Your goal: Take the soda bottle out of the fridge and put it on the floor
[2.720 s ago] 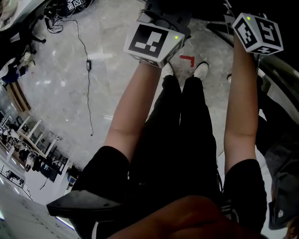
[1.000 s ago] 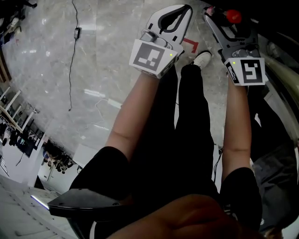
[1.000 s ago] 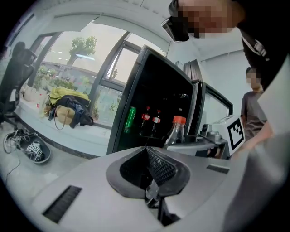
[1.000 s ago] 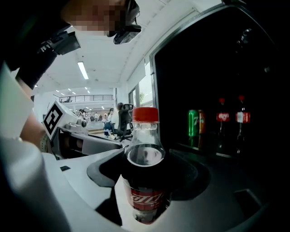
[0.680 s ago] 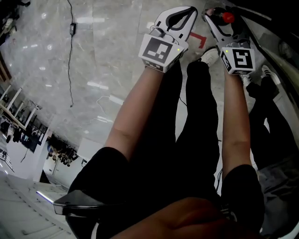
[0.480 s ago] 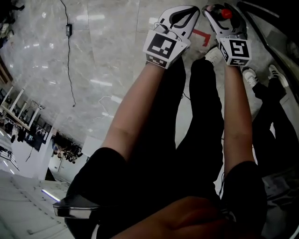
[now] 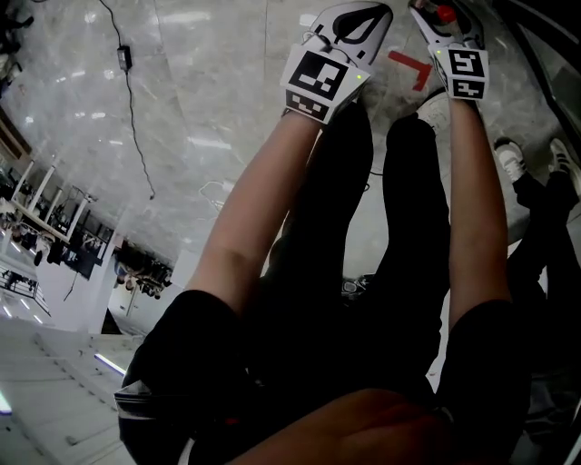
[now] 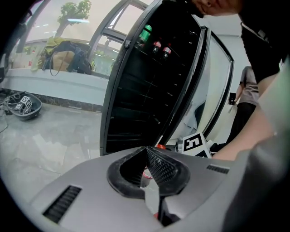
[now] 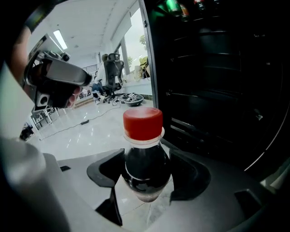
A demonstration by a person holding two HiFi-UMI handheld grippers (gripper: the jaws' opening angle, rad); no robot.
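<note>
Right gripper [image 9: 146, 170]: clenched on the soda bottle [image 9: 144, 156], one jaw on each side of its dark shoulder, just under the red cap [image 9: 142, 123].
Soda bottle: upright, outside the fridge [image 8: 145, 90] and just in front of its dark opening, over the pale floor [image 7: 209, 82]; no view shows its base, so I cannot tell whether it touches the floor.
Left gripper [image 7: 377, 16]: clenched on nothing, its jaw tips meeting and only floor behind the gap.
Head view only: both bare forearms reach down past black trousers [image 7: 363, 272]; the two grippers sit near each other, with a red tape mark [image 7: 408, 68] on the floor between them and a cable [image 7: 136, 118] well off to the left.
Left gripper view only: the whole fridge, its door [image 8: 199, 77] swung open, and the right gripper just beyond the left one's jaws.
Right gripper view only: the grip on the bottle, close up.
Fridge contents: a green bottle [image 8: 145, 33] and two red-capped bottles [image 8: 157, 45] on the top shelf; the lower shelves are too dark to read.
</note>
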